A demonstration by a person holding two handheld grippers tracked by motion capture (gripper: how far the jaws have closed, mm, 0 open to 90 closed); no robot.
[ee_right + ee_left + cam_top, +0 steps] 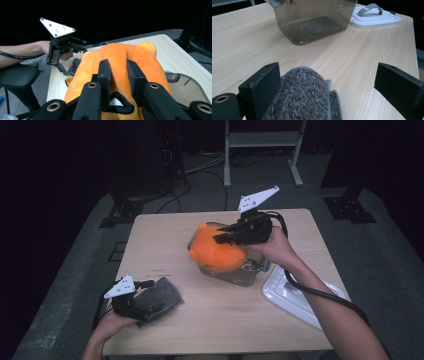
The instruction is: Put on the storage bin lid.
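An orange plush toy (216,251) hangs over the open mouth of a clear plastic container (235,272) near the middle of my wooden table (220,320), part of it above the rim and part draped over the container's left edge. My right gripper (226,234) pinches a fold of the toy's fabric between nearly closed jaws; in the right gripper view the orange plush (117,60) bulges up on both sides of them. The container's white lid (290,292), with its grey handle, lies flat on the table just to the right of it. At the near left corner, my left gripper (145,292) rests over a grey knitted cloth (157,297) lying on the tabletop. Its jaws stand wide apart, one jaw against the cloth (304,95) and the other well clear of it, gripping nothing.
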